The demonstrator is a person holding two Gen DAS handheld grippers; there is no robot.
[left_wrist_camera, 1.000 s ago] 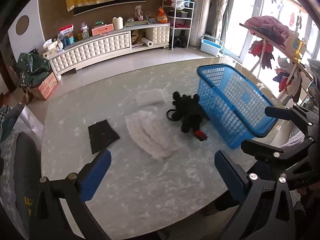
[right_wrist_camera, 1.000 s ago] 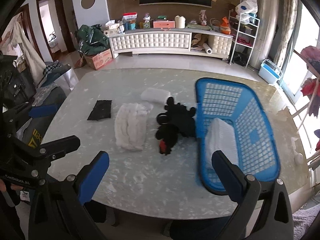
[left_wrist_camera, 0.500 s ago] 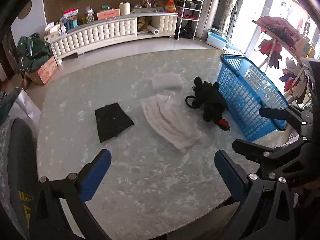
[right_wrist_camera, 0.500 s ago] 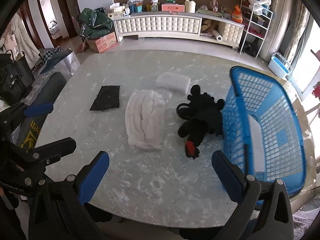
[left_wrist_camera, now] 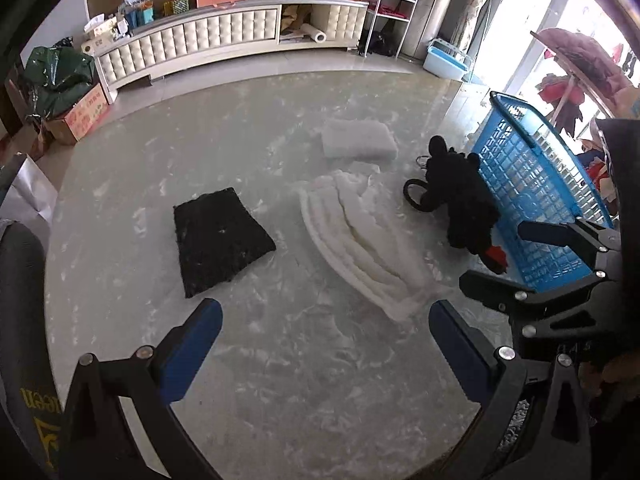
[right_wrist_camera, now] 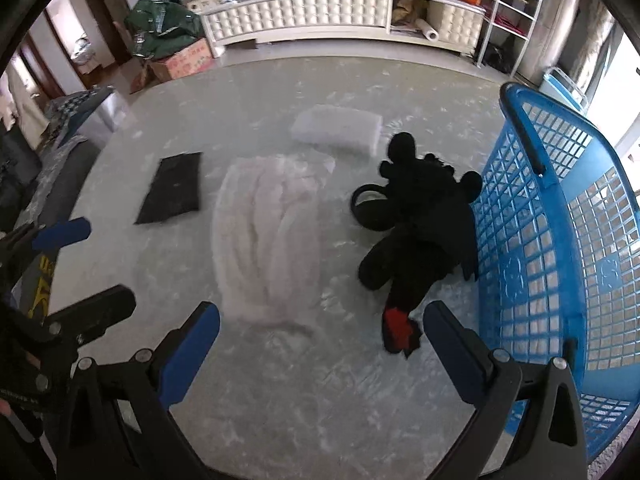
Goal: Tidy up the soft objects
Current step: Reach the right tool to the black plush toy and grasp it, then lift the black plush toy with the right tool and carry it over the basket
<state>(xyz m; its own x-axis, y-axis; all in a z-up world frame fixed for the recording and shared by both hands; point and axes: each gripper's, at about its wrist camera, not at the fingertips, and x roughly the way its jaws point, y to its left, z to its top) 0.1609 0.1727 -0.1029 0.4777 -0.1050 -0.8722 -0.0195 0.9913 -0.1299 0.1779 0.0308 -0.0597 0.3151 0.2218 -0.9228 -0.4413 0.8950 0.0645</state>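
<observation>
On the marble table lie a black square pad (left_wrist_camera: 222,240) (right_wrist_camera: 171,187), a white folded towel (left_wrist_camera: 364,240) (right_wrist_camera: 266,236), a white foam block (left_wrist_camera: 358,139) (right_wrist_camera: 336,130) and a black plush toy (left_wrist_camera: 460,204) (right_wrist_camera: 420,224) with a red tip, which leans against the blue basket (left_wrist_camera: 532,196) (right_wrist_camera: 560,220). My left gripper (left_wrist_camera: 325,342) hovers open above the near table, short of the pad and towel. My right gripper (right_wrist_camera: 322,342) is open too, low over the table, with the toy's red tip just inside its right finger.
A white tufted cabinet (left_wrist_camera: 192,44) (right_wrist_camera: 312,12) with clutter on top runs along the far wall. A wire shelf (left_wrist_camera: 394,0) and a clothes rack (left_wrist_camera: 580,64) stand to the right. A green bag and a cardboard box (right_wrist_camera: 176,56) sit on the floor at left.
Both grippers have dropped and moved forward toward the objects, which now look larger. The right view has swung left, so the basket sits at its right edge. Nothing on the table has shifted.
</observation>
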